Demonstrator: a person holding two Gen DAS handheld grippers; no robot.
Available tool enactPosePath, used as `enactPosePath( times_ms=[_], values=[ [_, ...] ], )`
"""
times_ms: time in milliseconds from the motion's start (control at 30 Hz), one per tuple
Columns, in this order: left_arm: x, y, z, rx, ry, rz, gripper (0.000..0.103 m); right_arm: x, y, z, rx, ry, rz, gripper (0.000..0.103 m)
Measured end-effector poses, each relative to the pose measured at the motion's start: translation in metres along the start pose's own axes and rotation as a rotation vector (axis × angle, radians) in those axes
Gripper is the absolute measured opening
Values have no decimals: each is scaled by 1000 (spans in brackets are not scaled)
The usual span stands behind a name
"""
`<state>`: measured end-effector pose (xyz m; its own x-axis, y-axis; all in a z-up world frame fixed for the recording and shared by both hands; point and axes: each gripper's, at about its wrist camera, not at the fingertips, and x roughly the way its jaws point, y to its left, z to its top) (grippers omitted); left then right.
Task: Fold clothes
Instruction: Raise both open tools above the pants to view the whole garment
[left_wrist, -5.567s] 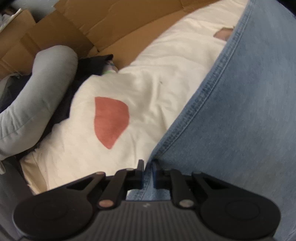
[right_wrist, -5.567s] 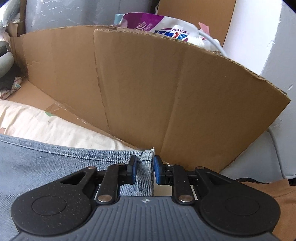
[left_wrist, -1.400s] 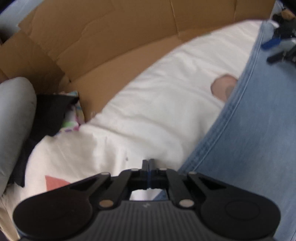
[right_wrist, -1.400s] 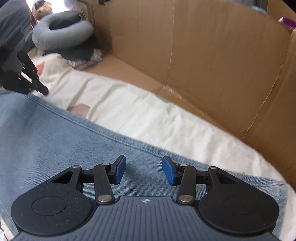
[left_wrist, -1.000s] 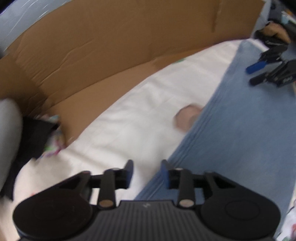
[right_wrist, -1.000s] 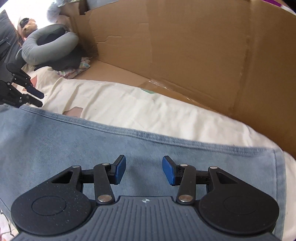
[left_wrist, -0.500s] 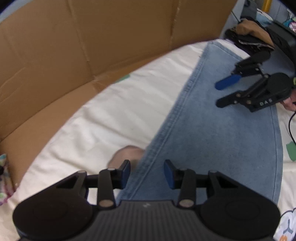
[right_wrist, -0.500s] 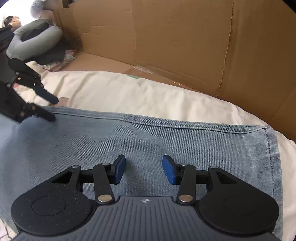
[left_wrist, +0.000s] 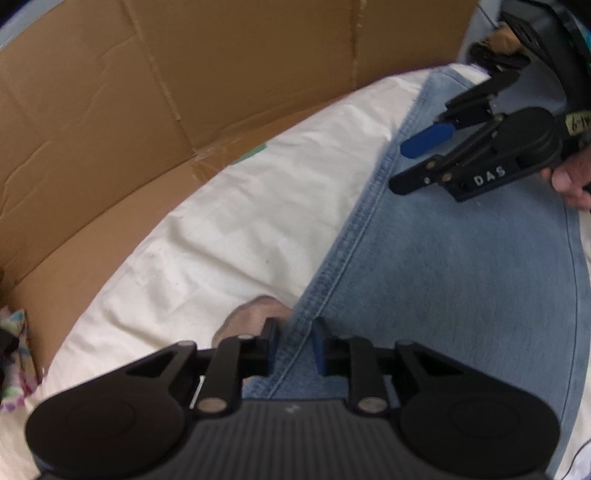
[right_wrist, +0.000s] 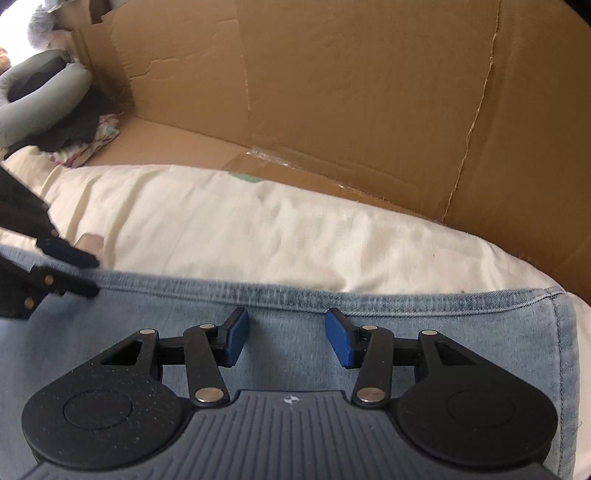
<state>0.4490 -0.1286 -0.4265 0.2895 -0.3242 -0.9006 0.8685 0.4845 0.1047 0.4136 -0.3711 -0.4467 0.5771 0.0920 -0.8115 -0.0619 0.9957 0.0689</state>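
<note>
Left gripper (left_wrist: 295, 345) moved off the white sheet (left_wrist: 236, 236) onto the seamed edge of the jeans (left_wrist: 454, 288) at 6 o'clock in the left wrist view; jaws just been closing, seam now between the pads, firm pinch not confirmable. Right gripper (right_wrist: 283, 334) shifted toward the hem corner at 3 o'clock in its own view. Now much nearer the left one, at 2 o'clock in the left view.

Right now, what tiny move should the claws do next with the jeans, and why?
Probably the left claw should finish pinching. Its jaws have just been closing around the stitched edge of the jeans, which sits between them. The right claw hangs open above the denim, holding nothing.
</note>
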Motion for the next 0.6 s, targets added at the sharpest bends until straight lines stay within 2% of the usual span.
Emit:
enactPosePath(
  times_ms=[167,233,300,600],
  values=[
    [-26,-4,-7,-141,25,83,30,-2,-5,5,25,18,18,53],
    [-44,-11,-9,-129,25,91,36,-8,-12,8,55,41,41,49],
    [-65,-17,-13,-116,20,100,51,-21,-21,9,88,46,37,50],
    [-176,2,-26,-145,77,187,55,-97,-43,14,95,43,63,50]
  ],
)
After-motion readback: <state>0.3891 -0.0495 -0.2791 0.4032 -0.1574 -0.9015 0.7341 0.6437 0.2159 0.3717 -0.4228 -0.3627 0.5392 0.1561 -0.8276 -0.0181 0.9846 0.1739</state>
